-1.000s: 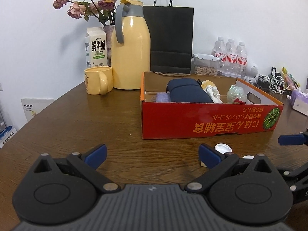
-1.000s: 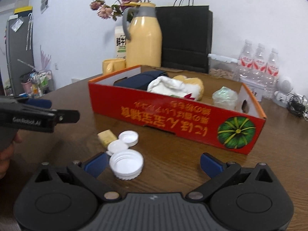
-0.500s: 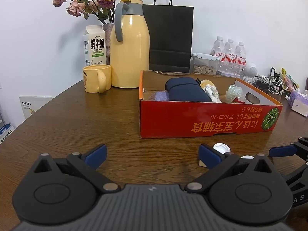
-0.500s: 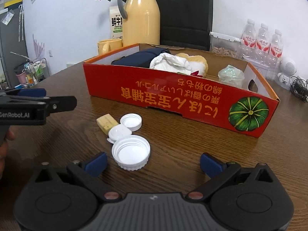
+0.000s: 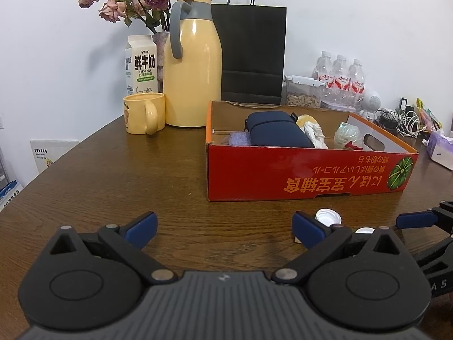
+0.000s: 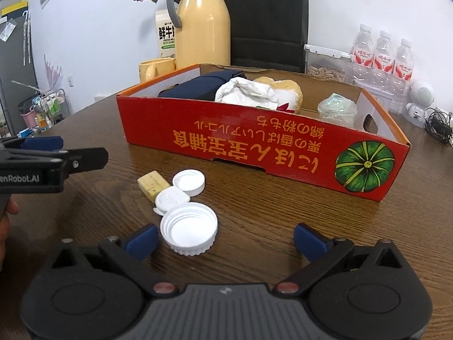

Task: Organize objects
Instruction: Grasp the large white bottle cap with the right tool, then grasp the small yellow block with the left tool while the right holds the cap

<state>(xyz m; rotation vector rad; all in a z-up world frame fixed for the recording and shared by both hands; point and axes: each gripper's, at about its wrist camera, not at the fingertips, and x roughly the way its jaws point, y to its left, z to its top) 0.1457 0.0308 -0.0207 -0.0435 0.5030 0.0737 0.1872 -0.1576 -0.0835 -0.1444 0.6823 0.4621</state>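
Note:
A red cardboard box (image 6: 263,153) holds a navy pouch (image 6: 198,87), a white crumpled wrap (image 6: 246,93) and other items. In front of it on the wooden table lie a large white cap (image 6: 188,228), a smaller white cap (image 6: 189,180), a white flip lid (image 6: 170,199) and a yellow block (image 6: 153,184). My right gripper (image 6: 225,240) is low over the table with its jaws closing. The large cap lies between them, close to the left finger, and is not pinched. My left gripper (image 5: 223,226) is open and empty, left of the caps (image 5: 328,216).
Behind the box (image 5: 305,175) stand a yellow thermos (image 5: 192,68), a yellow mug (image 5: 144,116), a milk carton (image 5: 141,65), a black paper bag (image 5: 252,53), a clear tub and water bottles (image 5: 338,76). Cables and a tissue box (image 5: 440,147) lie at the right. A person's hand shows at the left edge of the right wrist view.
My right gripper has tipped down and come closer to the caps, so the large cap now lies between its fingers. Its jaws have narrowed slightly. The left gripper has stayed put.

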